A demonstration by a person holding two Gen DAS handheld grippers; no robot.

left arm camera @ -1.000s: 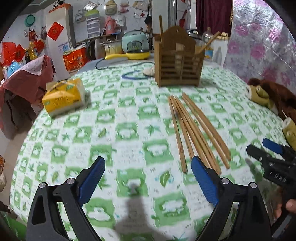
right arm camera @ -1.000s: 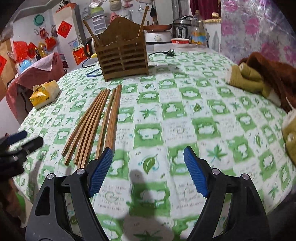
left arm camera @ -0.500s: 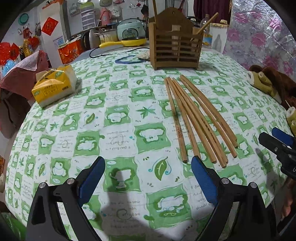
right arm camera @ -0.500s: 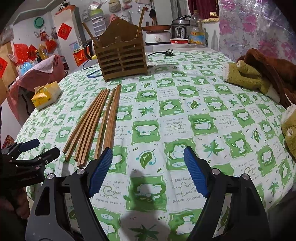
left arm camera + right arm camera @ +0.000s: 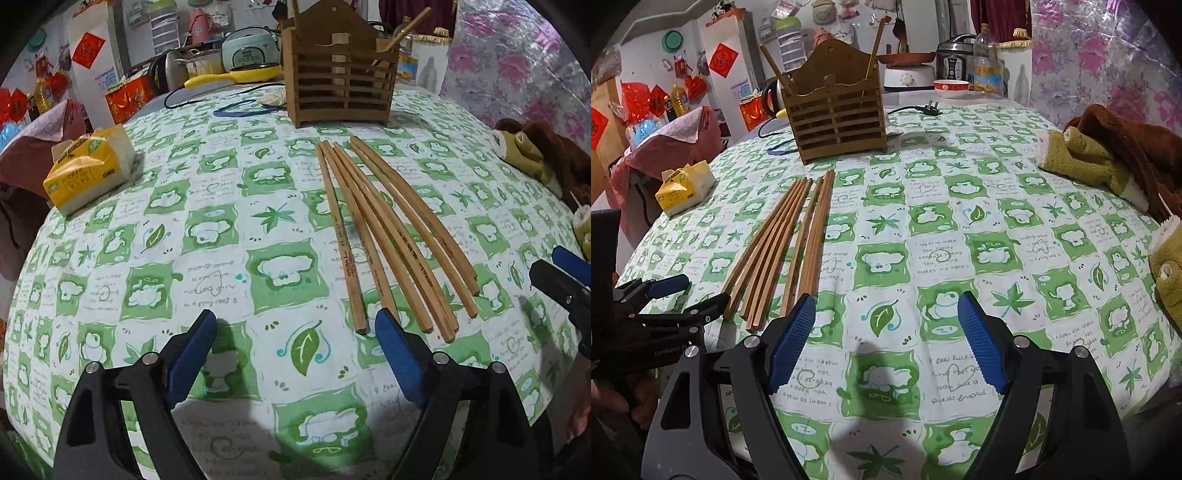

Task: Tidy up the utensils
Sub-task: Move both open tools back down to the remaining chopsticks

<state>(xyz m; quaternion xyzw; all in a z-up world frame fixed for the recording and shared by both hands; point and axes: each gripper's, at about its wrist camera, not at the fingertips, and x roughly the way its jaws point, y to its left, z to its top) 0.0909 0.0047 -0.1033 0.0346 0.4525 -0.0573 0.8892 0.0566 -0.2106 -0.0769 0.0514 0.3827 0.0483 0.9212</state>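
Note:
Several wooden chopsticks (image 5: 388, 236) (image 5: 786, 251) lie side by side on the green-and-white tablecloth (image 5: 221, 229). Behind them stands a slatted wooden utensil holder (image 5: 340, 85) (image 5: 838, 118) with two chopsticks upright in it. My left gripper (image 5: 295, 328) hovers low over the cloth, and its jaws are closing with nothing between them. Its right finger (image 5: 395, 350) sits just beside the near ends of the chopsticks. My right gripper (image 5: 886, 306) stands open over bare cloth to the right of the chopsticks. Each gripper shows at the edge of the other's view: left gripper (image 5: 668, 299), right gripper (image 5: 557, 269).
A yellow tissue pack (image 5: 88, 170) (image 5: 685, 186) lies at the left of the table. A brown and green plush toy (image 5: 1108, 158) (image 5: 535, 155) sits on the right side. A power plug (image 5: 929, 109), cables and kitchen appliances are behind the holder.
The left gripper has sunk and moved forward toward the chopsticks' near ends, and its jaws have narrowed a little. The right gripper has kept still.

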